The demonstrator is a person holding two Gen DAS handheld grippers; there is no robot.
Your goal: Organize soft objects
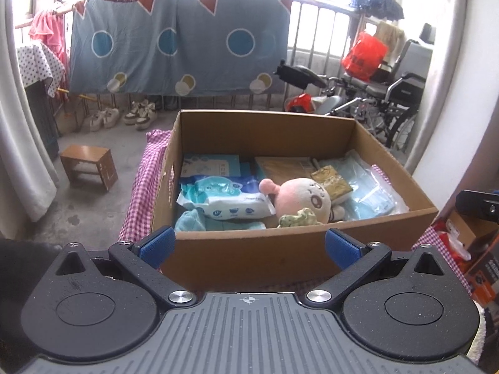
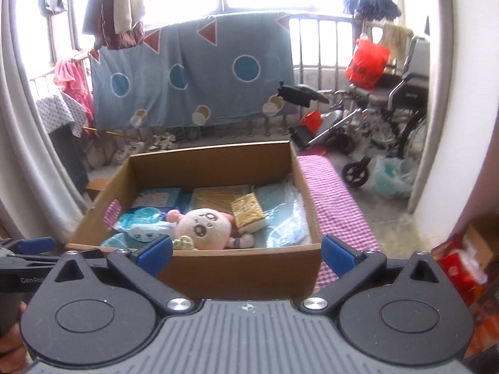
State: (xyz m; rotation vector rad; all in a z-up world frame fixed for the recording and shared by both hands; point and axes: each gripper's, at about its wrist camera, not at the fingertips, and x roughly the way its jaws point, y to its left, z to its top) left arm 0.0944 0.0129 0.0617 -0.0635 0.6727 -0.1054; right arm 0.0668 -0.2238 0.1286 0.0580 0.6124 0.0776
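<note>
While the left gripper hangs just short of the open brown cardboard box, its blue-padded fingers stand spread wide with nothing between them. Seen from the left wrist, the box sits on a pink-and-white checked cloth. Inside it lies a round pink plush doll with a stitched face, resting on its side near the front wall, with a small green fabric piece touching it at the front. Beside the doll, to the left, lies a white and blue soft pack of wipes; to the right lie a gold foil packet and clear plastic bags of light blue items. A small wooden stool stands on the concrete floor, and a grey-blue sheet with circles and triangles hangs on the railing behind.

From the right wrist, the right gripper also faces the box from just outside its near wall, fingers fully apart and empty. The pink doll lies face-up near the front, the gold packet just behind it. A folded wheelchair stands at the right.
</note>
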